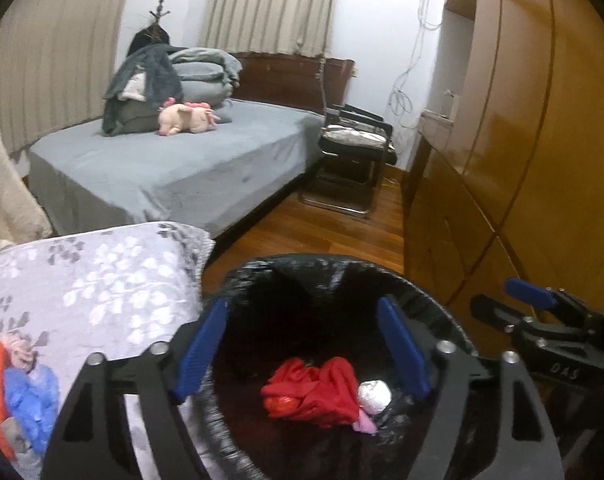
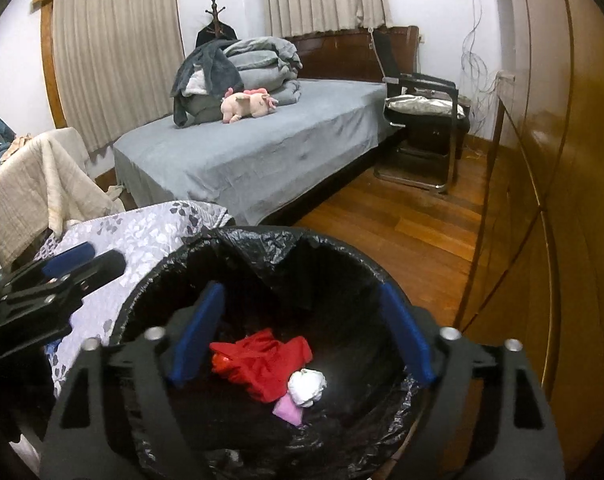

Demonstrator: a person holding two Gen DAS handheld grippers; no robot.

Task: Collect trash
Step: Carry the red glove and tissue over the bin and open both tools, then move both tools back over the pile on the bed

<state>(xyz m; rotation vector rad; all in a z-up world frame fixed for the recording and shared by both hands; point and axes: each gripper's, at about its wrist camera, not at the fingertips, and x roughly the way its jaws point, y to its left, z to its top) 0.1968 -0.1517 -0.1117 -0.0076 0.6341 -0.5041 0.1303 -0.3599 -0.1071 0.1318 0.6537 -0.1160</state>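
Both grippers, left point(image 1: 302, 344) and right point(image 2: 302, 332), jaws apart, empty, over round black-lined bin point(image 2: 262, 248); crumpled red wrapper point(image 2: 262, 364), white wad point(image 2: 307, 387) at 6 o'clock.

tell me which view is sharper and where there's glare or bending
Right wrist view is sharper; left wrist view is softer, smeared on the bed. Glare streaks the wardrobe in both. Fisheye bends the curtains and darkens the corners. The bin interior is murky in both.

Home bedroom: bed point(image 2: 262, 152) with grey sheet, folded blankets point(image 2: 262, 64), plush toy point(image 2: 248, 105), curtains point(image 2: 118, 52), wooden wardrobe point(image 2: 562, 200), coat stand point(image 2: 214, 20), chair point(image 2: 422, 120), wood floor point(image 2: 402, 232).
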